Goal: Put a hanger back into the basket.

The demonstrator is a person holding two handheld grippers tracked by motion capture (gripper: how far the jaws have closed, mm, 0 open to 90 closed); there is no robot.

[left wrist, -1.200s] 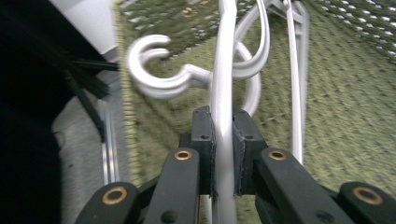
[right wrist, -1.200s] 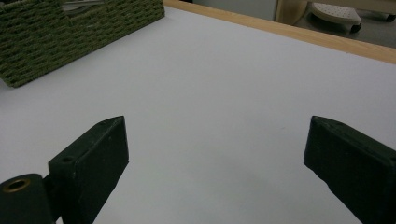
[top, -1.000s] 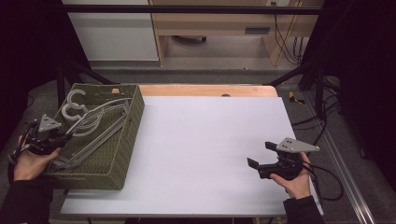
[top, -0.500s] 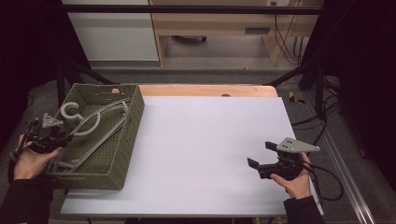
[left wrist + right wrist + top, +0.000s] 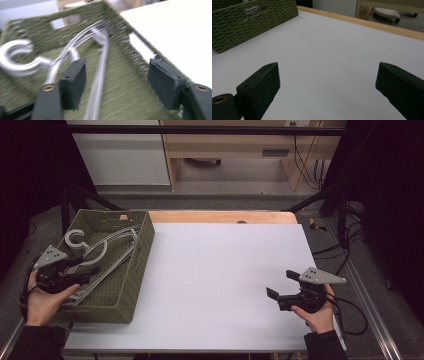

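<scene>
The left gripper [image 5: 116,85] hovers over the green woven basket [image 5: 131,285] at the table's left edge, its jaws just opened and released, with the grey hangers [image 5: 100,65] lying in the basket between them, untouched. The right gripper [image 5: 279,285] rests wide open and empty over the white table [image 5: 220,270]

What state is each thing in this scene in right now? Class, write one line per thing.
Basket: upright on the table's left edge, open top, holding hangers.
Hangers: lying flat in the basket, hooks toward the far end.
Left claw: jaws have just been opening, apart over a hanger bar, not pressing it.
Right claw: open, empty, above the table.
Table: white top, bare in the middle.
</scene>
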